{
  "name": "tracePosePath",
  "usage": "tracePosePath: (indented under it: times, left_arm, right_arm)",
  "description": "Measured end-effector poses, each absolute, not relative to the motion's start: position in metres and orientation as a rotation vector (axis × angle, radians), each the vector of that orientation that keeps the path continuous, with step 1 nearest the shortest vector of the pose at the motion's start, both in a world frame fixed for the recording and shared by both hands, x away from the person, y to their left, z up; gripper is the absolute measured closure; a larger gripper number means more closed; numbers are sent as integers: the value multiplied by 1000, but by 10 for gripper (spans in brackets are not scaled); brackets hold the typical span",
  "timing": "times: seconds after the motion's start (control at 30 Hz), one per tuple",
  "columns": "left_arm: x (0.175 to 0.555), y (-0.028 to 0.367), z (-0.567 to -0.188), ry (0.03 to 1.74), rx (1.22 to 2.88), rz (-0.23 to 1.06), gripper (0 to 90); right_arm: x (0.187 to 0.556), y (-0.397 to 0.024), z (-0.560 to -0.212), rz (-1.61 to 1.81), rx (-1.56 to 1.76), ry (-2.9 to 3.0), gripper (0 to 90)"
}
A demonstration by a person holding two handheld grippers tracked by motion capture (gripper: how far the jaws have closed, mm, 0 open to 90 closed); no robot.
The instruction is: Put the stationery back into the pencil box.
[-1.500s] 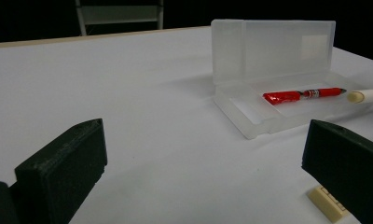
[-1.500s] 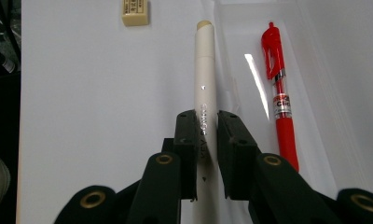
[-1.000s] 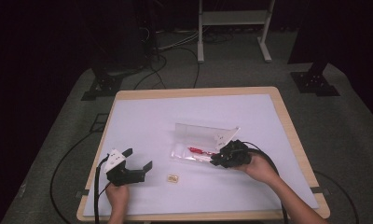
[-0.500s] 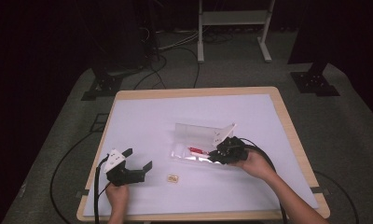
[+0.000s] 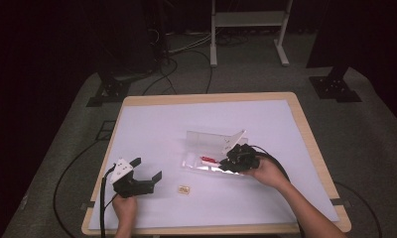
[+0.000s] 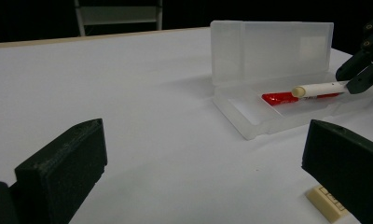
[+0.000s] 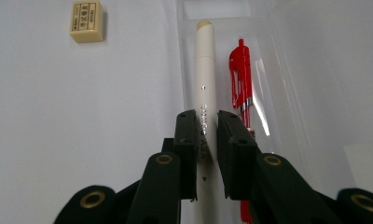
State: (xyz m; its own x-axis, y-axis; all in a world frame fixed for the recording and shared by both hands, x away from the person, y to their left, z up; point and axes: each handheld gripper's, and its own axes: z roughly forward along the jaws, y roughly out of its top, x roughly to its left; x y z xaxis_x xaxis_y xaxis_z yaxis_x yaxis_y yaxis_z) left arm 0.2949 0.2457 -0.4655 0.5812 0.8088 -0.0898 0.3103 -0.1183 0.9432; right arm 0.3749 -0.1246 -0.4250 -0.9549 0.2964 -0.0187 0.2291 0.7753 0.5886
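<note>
Your right claw (image 7: pixel 207 140) is clamped on a cream pen (image 7: pixel 204 84). The two black jaws press on its sides, and the pen pokes out far past them. You hold the pen over the open clear box (image 5: pixel 206 166), just above its tray. A red pen (image 7: pixel 241 79) lies in the tray, right beside the cream pen. The lid of the box stands up on the far side of the tray.

The box sits near the middle of the table (image 5: pixel 152 124), a bit to the right. Your right hand (image 5: pixel 266 171) comes at it from the right side.

Your left claw (image 5: pixel 149 171) is near the left front corner of the table, well apart from the box. Its jaws are wide apart and nothing is between them. Your left hand (image 5: pixel 123 208) holds it close to the table top.

A small cream eraser (image 5: pixel 184 189) lies on the table between your two claws, nearer to you than the box. In the left gripper view it sits just beside the right jaw.
</note>
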Motion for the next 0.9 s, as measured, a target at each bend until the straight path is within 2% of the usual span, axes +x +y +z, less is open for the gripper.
tracePosePath:
  times: [0.9]
  left_arm:
    - [295, 246, -465, 938, 1689, 554, 0]
  right_arm:
    - [390, -116, -440, 881, 444, 2877, 772]
